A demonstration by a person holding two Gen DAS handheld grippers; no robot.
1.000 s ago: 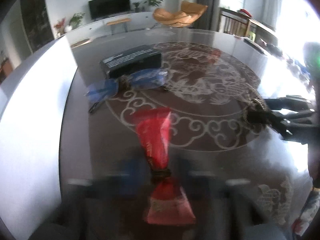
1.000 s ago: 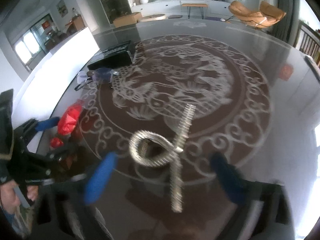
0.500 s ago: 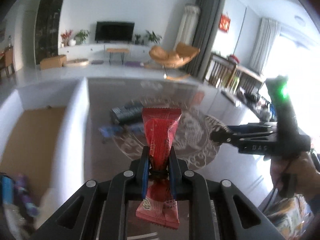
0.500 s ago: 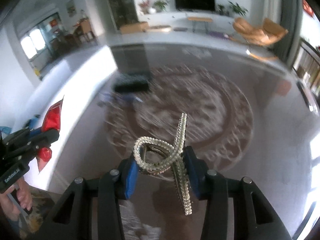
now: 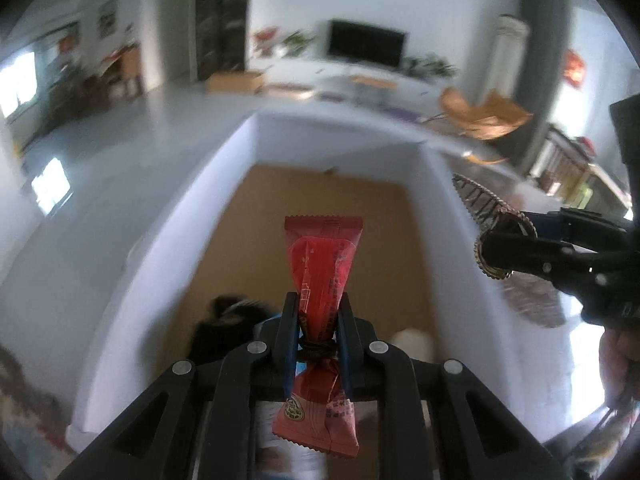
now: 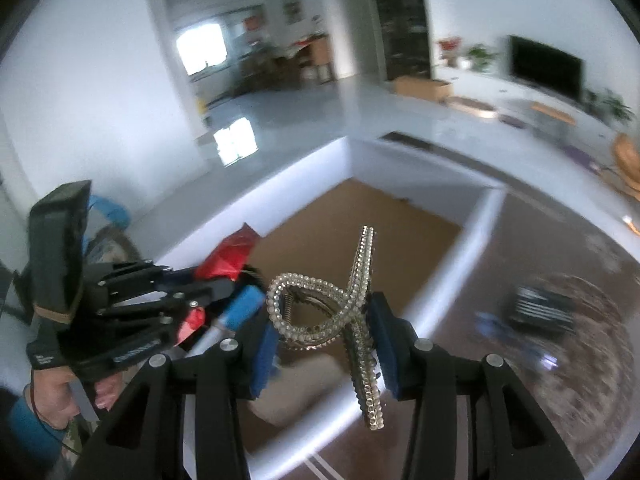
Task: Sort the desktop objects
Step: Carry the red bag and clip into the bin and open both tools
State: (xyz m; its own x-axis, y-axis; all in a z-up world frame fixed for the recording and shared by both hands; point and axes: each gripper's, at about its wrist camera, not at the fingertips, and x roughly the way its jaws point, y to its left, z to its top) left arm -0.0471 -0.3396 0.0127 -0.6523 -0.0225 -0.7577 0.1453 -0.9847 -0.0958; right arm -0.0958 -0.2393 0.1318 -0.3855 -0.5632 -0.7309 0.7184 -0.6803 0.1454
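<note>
Left wrist: blurred dark object (image 5: 228,320) behind tongs (image 5: 318,332).

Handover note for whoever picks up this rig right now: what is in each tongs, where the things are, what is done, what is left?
Left tongs: shut on the red foil snack packet, held above the white-walled box with a brown cardboard floor.
Right tongs: shut on the silver rhinestone hair clip, over the box's near wall.
Done: both items lifted off the table; a few blurred things already lie in the box.
Left: release both into the box, then collect the black rectangular box and the blue object from the dark patterned table.
</note>
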